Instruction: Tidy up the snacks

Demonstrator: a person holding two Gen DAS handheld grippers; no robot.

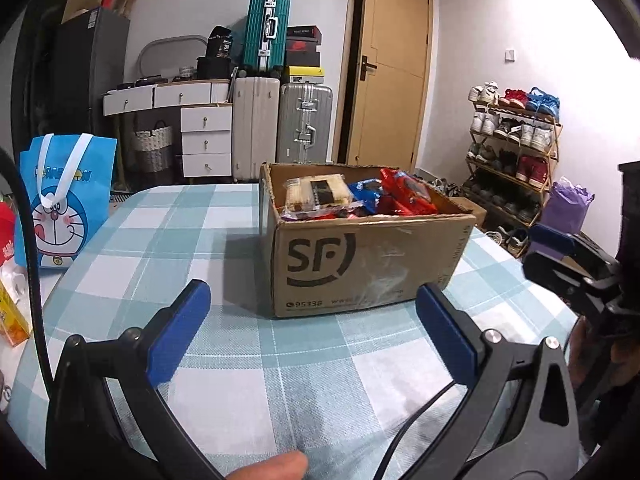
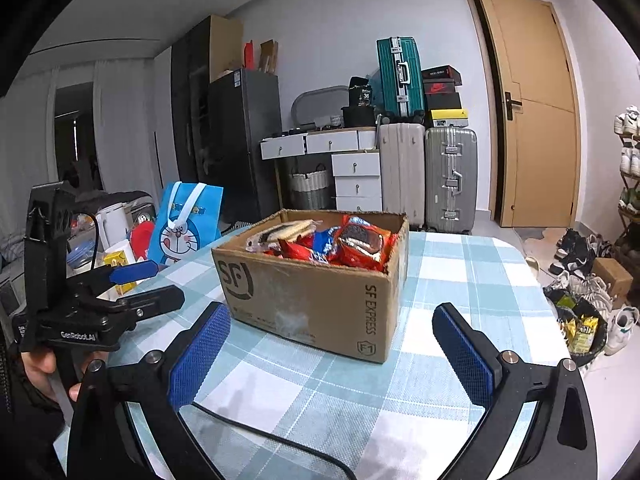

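Sitting toward the far edge of the desk (image 1: 132, 236), a cardboard box (image 1: 360, 264) marked SF stands open at the top, its flaps cut away. Inside it the snacks (image 1: 360, 196) are heaped to the rim: a pale packet of sandwich biscuits (image 1: 316, 194) on the left, a blue packet in the middle, and red packets (image 2: 360, 246) piled toward the right. The desk is covered with a blue-and-white checked cloth, and the stretch of it between the box and the near edge is bare apart from a black cable (image 2: 280, 440) trailing across it in the right wrist view.

The left tool (image 1: 314, 320) hangs above the near edge of the desk with its blue pads spread wide and nothing between them; the box stands beyond the fingertips, apart from them. The right tool (image 2: 332, 340) is likewise spread wide and empty, pointing at the near corner of the box without touching it. Each tool shows in the other's view at the side, gripped by a hand (image 2: 44, 364).

At the left edge of the desk stands a blue cartoon bag (image 1: 64, 200), well apart from the box. Suitcases (image 1: 280, 124), a white drawer unit (image 1: 206, 140) and a wooden door (image 1: 388, 72) line the wall behind, with a shoe rack (image 1: 516, 152) to the right.
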